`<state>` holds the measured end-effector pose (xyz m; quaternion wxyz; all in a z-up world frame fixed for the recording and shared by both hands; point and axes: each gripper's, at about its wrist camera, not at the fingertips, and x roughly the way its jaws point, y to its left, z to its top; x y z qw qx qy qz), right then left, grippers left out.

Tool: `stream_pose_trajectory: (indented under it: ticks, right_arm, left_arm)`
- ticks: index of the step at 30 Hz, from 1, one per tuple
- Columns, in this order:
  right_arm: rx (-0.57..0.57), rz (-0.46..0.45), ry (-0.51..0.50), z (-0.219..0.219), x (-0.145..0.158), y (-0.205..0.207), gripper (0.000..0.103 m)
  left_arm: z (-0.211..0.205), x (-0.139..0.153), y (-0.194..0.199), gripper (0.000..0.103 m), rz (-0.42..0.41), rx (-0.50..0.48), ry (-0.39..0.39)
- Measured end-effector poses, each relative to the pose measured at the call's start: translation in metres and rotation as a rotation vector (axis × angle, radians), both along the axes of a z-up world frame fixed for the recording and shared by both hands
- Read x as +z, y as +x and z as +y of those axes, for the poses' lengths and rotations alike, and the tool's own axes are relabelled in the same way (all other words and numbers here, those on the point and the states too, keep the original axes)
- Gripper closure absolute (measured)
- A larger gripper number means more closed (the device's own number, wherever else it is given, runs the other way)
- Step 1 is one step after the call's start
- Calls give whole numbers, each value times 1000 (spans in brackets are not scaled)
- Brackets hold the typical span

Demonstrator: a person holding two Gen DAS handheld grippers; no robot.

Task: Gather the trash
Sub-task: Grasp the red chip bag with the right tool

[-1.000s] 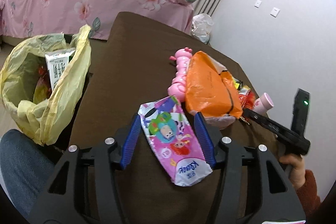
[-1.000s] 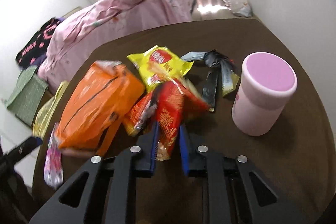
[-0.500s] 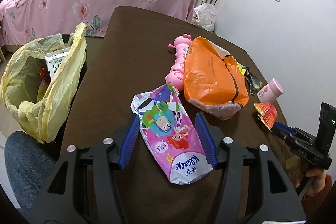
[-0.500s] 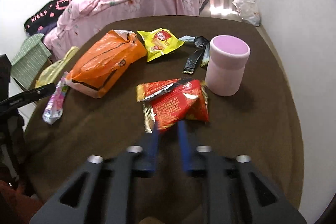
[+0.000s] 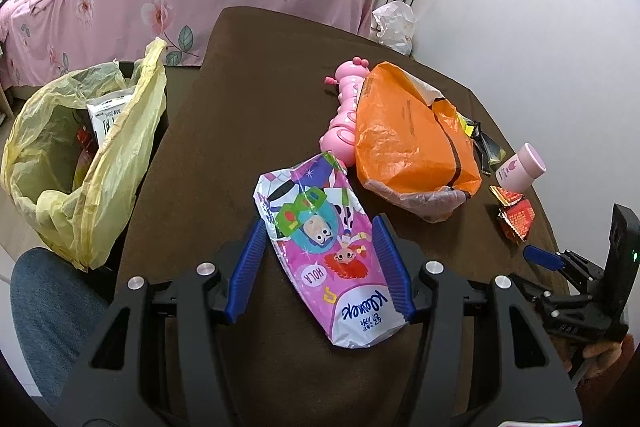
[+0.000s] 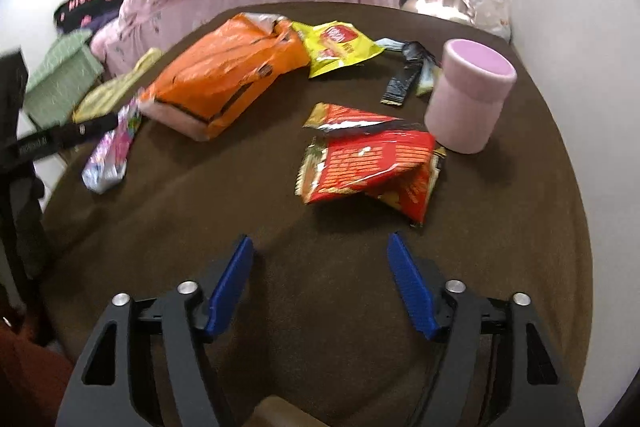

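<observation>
Both tongs (image 5: pixel 320 267) (image 6: pixel 320 281) gape; one tissue pack (image 5: pixel 324 247), two red wrappers (image 6: pixel 368 163).

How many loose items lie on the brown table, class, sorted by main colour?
Orange: 1, orange bag
Yellow: 1, yellow snack packet
Red: 1, red wrapper pile
Black: 1, black wrapper
Pink: 3, tissue pack, caterpillar toy, pink cup
Total: 7

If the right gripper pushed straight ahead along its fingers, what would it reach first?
Probably the red snack wrappers, lying on the brown table just beyond the open right gripper; depth is hard to judge.
</observation>
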<state>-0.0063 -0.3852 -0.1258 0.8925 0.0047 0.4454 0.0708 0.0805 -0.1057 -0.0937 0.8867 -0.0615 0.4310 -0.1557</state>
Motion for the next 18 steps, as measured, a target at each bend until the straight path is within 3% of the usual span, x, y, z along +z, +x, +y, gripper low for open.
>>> stream_pose_trajectory:
  ticks: [4, 11, 15, 18]
  right_arm:
    - [-72, -5, 40, -2, 0, 0, 34]
    - [-112, 19, 243, -29, 3, 2, 34]
    - [-67, 2, 80, -10, 5, -2, 34]
    - [-53, -110, -8, -2, 21, -11, 35]
  left_arm:
    - [1, -2, 1, 50, 6, 2, -6]
    - [-1, -4, 1, 50, 21, 1, -16]
    - [0, -4, 1, 50, 22, 2, -19]
    - [2, -4, 0, 50, 21, 11, -20]
